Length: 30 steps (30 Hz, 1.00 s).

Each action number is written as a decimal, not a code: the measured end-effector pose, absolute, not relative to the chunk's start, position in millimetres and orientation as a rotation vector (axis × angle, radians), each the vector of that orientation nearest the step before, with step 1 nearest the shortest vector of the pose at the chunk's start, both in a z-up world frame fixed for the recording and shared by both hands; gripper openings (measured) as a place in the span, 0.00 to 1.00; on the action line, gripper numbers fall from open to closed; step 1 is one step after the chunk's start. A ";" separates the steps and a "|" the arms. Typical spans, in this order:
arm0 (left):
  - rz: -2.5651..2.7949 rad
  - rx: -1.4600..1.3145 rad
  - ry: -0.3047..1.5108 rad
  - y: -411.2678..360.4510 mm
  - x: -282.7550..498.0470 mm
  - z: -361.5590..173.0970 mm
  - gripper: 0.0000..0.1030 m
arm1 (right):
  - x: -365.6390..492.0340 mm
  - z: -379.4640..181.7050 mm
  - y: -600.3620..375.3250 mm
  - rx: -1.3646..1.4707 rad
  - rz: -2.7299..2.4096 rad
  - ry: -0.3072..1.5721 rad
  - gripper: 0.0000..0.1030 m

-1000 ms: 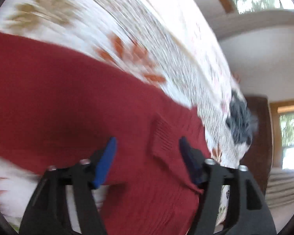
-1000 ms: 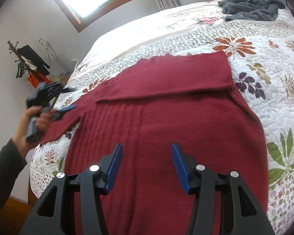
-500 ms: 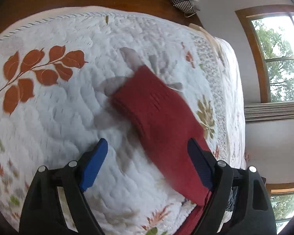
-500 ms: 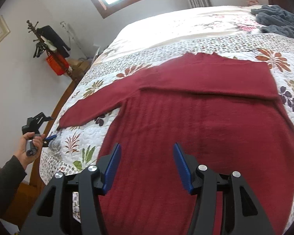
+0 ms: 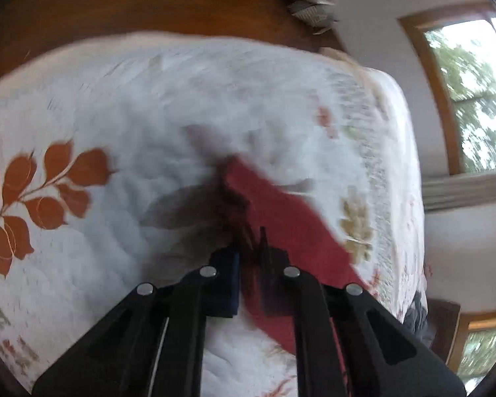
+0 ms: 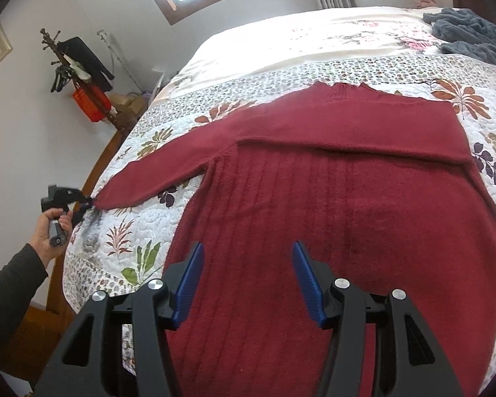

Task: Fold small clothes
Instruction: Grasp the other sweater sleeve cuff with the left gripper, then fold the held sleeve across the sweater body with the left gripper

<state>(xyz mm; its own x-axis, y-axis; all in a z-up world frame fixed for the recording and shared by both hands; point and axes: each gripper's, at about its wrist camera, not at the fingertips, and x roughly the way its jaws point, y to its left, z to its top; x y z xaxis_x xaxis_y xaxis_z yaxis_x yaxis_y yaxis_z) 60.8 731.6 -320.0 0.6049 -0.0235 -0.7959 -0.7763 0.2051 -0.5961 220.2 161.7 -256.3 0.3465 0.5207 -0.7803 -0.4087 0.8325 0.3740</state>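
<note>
**While the left claw grips the sleeve cuff, the right claw waits open**

Spread flat on the bed's floral quilt point(image 6: 314, 49), the red sweater point(image 6: 330, 205) lies with its ribbed body toward the right wrist camera and its far sleeve folded across the chest. Its other sleeve point(image 6: 158, 172) stretches out toward the bed's edge, where the left claw point(image 5: 251, 264), held in a hand point(image 6: 51, 228), has its fingers closed on the cuff. The right claw point(image 6: 246, 281) hangs over the sweater's lower body, its blue fingers point(image 6: 190, 281) spread wide and holding nothing. A grey garment point(image 6: 469, 39) sits crumpled at the far corner of the bed.
</note>
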 end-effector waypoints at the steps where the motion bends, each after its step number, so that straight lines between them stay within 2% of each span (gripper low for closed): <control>1: 0.586 -1.248 0.770 726.5 66.2 -306.9 0.06 | 219.5 -254.7 161.6 0.112 0.609 1.053 0.54; 8: 0.306 -1.027 0.692 648.4 141.8 -193.8 0.06 | 222.9 -236.8 151.2 0.136 0.618 1.019 0.54; 14: 0.121 -0.897 0.714 553.9 204.5 -156.4 0.06 | 226.4 -228.1 134.4 0.159 0.612 0.998 0.54; 22: -0.011 -0.799 0.825 451.2 280.8 -193.8 0.06 | 247.2 -239.0 109.5 0.176 0.573 1.003 0.54; 30: -0.102 -0.717 0.998 360.5 345.4 -281.8 0.06 | 283.1 -259.7 98.9 0.189 0.552 1.033 0.54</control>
<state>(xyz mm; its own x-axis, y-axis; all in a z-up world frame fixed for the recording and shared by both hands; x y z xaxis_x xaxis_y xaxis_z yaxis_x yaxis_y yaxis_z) 345.4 360.5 -281.8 0.5576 -0.3926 -0.7314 -0.2370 0.7691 -0.5935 283.1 98.9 -259.7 0.3910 0.5182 -0.7607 -0.3446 0.8488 0.4011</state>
